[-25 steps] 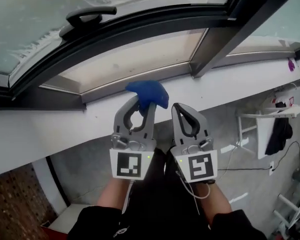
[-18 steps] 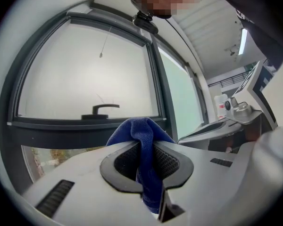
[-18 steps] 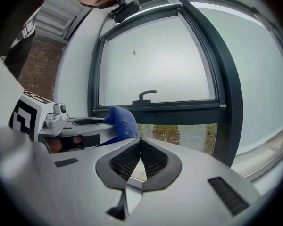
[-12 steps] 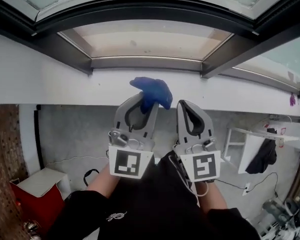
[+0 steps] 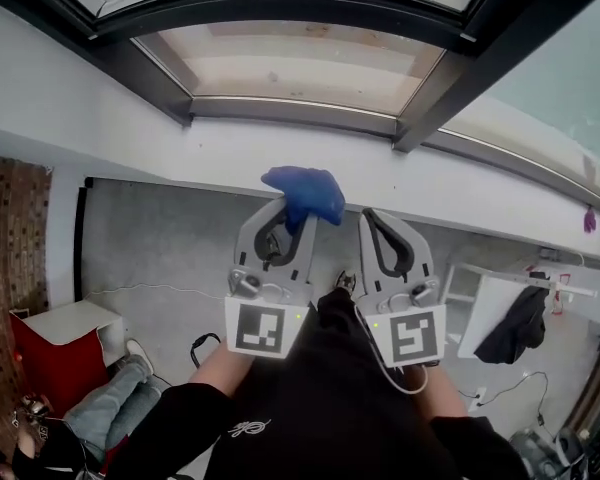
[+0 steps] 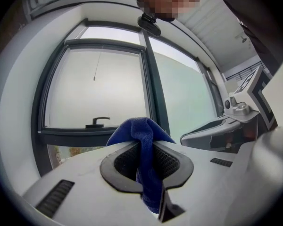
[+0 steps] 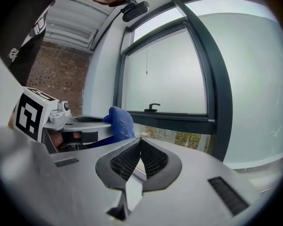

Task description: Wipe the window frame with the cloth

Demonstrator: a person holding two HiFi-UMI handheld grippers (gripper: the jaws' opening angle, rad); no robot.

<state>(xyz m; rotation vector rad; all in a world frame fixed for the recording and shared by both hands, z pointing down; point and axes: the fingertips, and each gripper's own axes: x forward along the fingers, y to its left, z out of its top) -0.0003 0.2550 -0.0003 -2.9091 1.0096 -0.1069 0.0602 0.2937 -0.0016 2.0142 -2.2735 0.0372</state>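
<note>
A blue cloth (image 5: 304, 195) is pinched in my left gripper (image 5: 293, 211), which is shut on it; the cloth (image 6: 142, 140) bulges out past the jaw tips in the left gripper view. My right gripper (image 5: 368, 218) hangs just to its right, shut with nothing between its jaws, and it sees the cloth (image 7: 120, 122) at its left. Both grippers are held in the air a short way below the white sill (image 5: 160, 153). The dark window frame (image 5: 280, 110) runs across above the sill, apart from the cloth. A dark handle (image 6: 97, 122) sits on the frame's horizontal bar.
A dark upright mullion (image 5: 450, 68) divides the panes at the right. Below are a grey floor, a red and white box (image 5: 55, 353) at the left, a brick wall (image 5: 10, 268), a person's legs (image 5: 110, 398) on the floor, and a white shelf (image 5: 510, 288) at the right.
The head view has swung, so the window frame now sits higher and more floor shows below. Both grippers keep their pose side by side, the left one still clamped on the cloth.
</note>
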